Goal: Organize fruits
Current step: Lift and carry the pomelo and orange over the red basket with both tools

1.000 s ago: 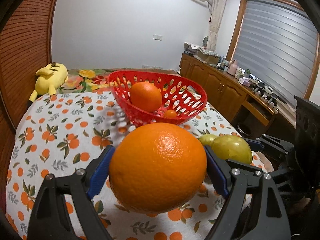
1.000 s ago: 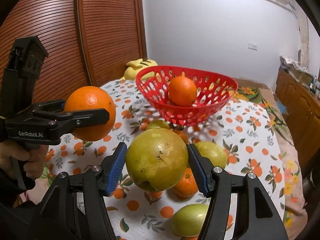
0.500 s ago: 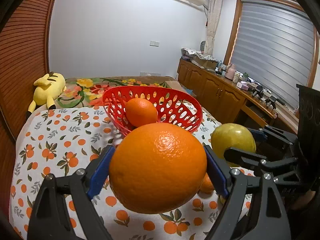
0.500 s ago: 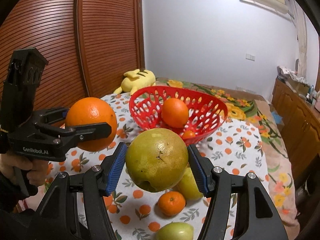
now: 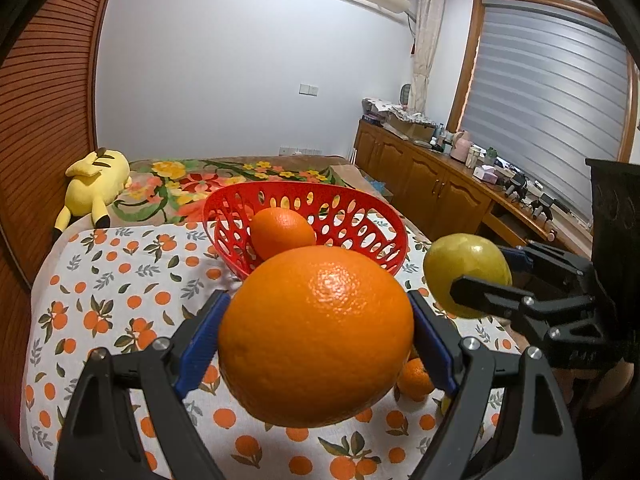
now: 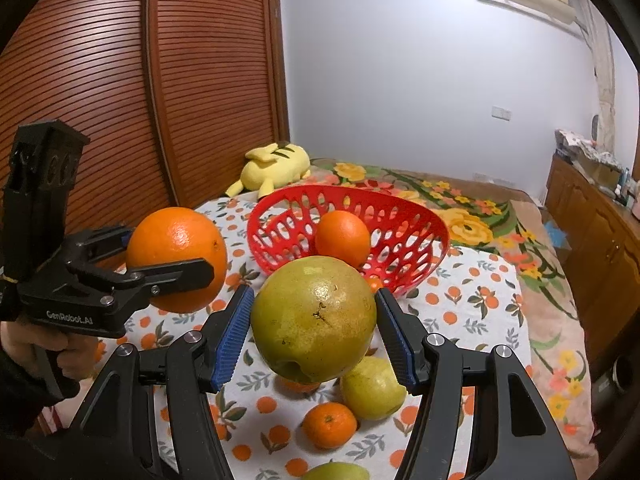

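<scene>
While each tool is clamped on fruit, the left tool [image 5: 316, 332] on a large orange [image 5: 316, 332] and the right tool [image 6: 314, 330] on a green pear [image 6: 314, 320], both held above the bed, clear the red basket [image 6: 400, 208] rim before releasing. An orange [image 6: 342, 238] already sits inside; loose fruit [image 6: 330, 424] lies below.

The only readable text is "GenRobot.AI", printed in white on the left tool [image 6: 176, 276] body.
</scene>
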